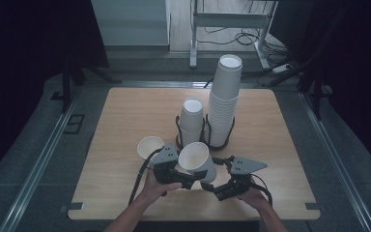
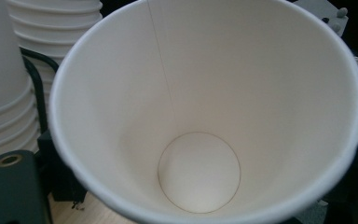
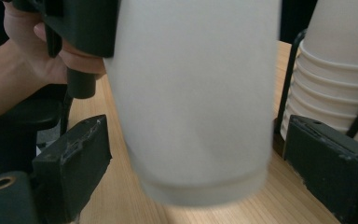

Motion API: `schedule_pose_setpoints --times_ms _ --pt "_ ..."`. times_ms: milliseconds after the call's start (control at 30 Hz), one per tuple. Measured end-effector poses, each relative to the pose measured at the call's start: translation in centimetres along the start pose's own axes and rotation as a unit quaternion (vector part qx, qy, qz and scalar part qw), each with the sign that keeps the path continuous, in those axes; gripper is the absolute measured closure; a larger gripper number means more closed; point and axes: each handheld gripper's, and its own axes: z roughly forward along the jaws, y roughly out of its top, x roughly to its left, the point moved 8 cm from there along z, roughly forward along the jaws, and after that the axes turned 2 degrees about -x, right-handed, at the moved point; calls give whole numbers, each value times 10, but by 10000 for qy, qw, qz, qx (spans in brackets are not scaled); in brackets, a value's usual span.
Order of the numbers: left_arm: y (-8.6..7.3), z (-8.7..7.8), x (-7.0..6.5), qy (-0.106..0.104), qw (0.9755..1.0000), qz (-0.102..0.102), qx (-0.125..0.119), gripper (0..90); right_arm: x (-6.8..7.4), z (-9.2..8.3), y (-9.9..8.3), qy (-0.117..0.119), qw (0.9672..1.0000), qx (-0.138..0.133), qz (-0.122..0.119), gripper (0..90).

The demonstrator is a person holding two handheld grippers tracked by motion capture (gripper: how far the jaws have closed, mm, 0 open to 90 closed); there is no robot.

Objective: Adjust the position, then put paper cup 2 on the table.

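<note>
A white paper cup [image 1: 195, 159] hangs tilted just above the wooden table [image 1: 125, 116] near its front edge. My left gripper [image 1: 193, 176] is shut on the cup at its wall near the rim. In the left gripper view I look straight into the cup's open mouth [image 2: 200, 116]. My right gripper [image 1: 211, 187] is open. Its jaws stand on either side of the cup's base [image 3: 196, 102], with a gap on each side. A hand grips the left gripper behind the cup in the right gripper view.
Behind the held cup a black wire holder [image 1: 205, 137] carries a tall stack of cups [image 1: 224, 101] and a shorter stack [image 1: 192, 121]. A single cup [image 1: 149, 146] lies on its side left of the left gripper. Dark floor surrounds the table.
</note>
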Motion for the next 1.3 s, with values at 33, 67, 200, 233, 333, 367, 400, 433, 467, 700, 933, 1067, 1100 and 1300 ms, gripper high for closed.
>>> schedule_pose_setpoints --times_ms 33,67,200,233,333,367,400,433,467,700,933,1067,1100,1300 --pt "0 -1 0 24 10000 16 7 130 0 -1 0 -27 10000 -6 4 72" --pt "0 -3 0 42 10000 29 7 130 -1 -2 -1 -55 10000 -4 14 72" --pt "1 -6 0 105 9999 82 20 130 -1 -6 -4 -138 9999 16 4 71" --pt "1 -8 0 121 9999 107 33 130 -1 -6 -4 -147 9999 2 11 71" --pt "2 -10 0 182 9997 166 61 129 -1 -9 -5 -189 9998 -36 23 74" --pt "2 -10 0 191 9996 170 68 129 -1 -10 -6 -195 9998 -55 27 76" --pt "2 -11 0 206 9996 181 79 129 -1 -10 -6 -210 9998 -66 33 78" --pt "2 -11 0 217 9995 195 92 129 -2 -11 -6 -230 9997 -74 34 80" --pt "3 -12 0 220 9995 205 106 129 -2 -12 -7 -252 9996 -82 40 83" --pt "5 -17 0 296 9991 268 139 129 -4 -18 -8 -302 9994 -174 92 89" --pt "9 -30 4 435 9984 338 155 130 -6 -23 -12 -348 9991 -187 133 96" --pt "14 -44 8 533 9980 320 65 129 -5 -25 -13 -374 9990 -187 140 100" --pt "15 -47 8 550 9980 315 47 129 -6 -26 -12 -385 9990 -198 134 101" --pt "25 -72 18 818 9960 359 -52 130 -8 -29 -12 -436 9987 -219 156 106"
